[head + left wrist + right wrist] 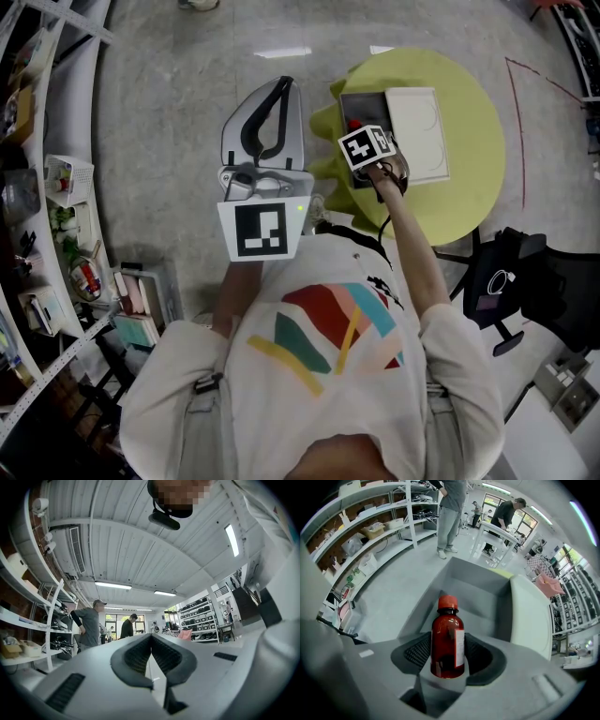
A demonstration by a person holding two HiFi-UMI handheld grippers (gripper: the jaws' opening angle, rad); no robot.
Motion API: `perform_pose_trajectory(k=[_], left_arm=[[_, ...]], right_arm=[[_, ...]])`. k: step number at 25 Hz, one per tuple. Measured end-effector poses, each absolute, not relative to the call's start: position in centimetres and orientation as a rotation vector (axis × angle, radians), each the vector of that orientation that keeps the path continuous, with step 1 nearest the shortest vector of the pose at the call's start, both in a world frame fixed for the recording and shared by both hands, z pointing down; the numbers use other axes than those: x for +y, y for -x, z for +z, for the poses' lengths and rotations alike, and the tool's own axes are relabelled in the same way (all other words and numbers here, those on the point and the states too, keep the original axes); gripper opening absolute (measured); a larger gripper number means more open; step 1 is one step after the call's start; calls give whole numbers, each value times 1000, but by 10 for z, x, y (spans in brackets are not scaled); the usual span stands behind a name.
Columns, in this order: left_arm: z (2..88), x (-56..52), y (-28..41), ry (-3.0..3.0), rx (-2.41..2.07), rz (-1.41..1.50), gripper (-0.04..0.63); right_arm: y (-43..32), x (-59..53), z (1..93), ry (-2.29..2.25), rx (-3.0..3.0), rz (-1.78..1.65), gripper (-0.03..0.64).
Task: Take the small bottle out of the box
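The small bottle (446, 637), brown with a red cap and a white label, stands upright between the pads of my right gripper (448, 657), which is shut on it. It hangs over the open grey box (474, 596), whose white lid (530, 616) lies to the right. In the head view only the bottle's red cap (354, 125) shows beside the right gripper's marker cube (366, 145), above the box (364, 101). My left gripper (283, 86) is held off to the left over the floor. Its jaws are shut on nothing and, in its own view, the left gripper (151, 638) points up at the ceiling.
The box sits on a round yellow-green table (473, 112). A black chair (525, 277) stands at the right, and shelves with clutter (66, 234) line the left. Other people (451, 508) stand farther back near shelving and a white table.
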State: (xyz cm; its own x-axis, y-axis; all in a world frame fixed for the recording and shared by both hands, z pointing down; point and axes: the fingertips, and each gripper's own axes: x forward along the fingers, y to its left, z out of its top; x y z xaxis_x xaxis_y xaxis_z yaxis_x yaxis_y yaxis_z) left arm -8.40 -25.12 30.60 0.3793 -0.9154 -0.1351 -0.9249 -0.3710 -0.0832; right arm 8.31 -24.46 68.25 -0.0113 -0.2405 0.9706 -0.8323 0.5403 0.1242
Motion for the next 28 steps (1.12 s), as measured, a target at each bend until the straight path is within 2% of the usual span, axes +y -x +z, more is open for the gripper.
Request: perform_pose_trajectory(k=[13, 19, 28], left_arm=[[299, -248, 92, 2466, 1672, 96, 14], [295, -247, 87, 2476, 1669, 111, 14], [278, -243, 79, 2481, 1654, 151, 14]], right_arm=[[-89, -269, 631, -1184, -1724, 734, 213], [-89, -296, 542, -1339, -1926, 710, 213], [-70, -296, 385, -1524, -2274, 380, 213]])
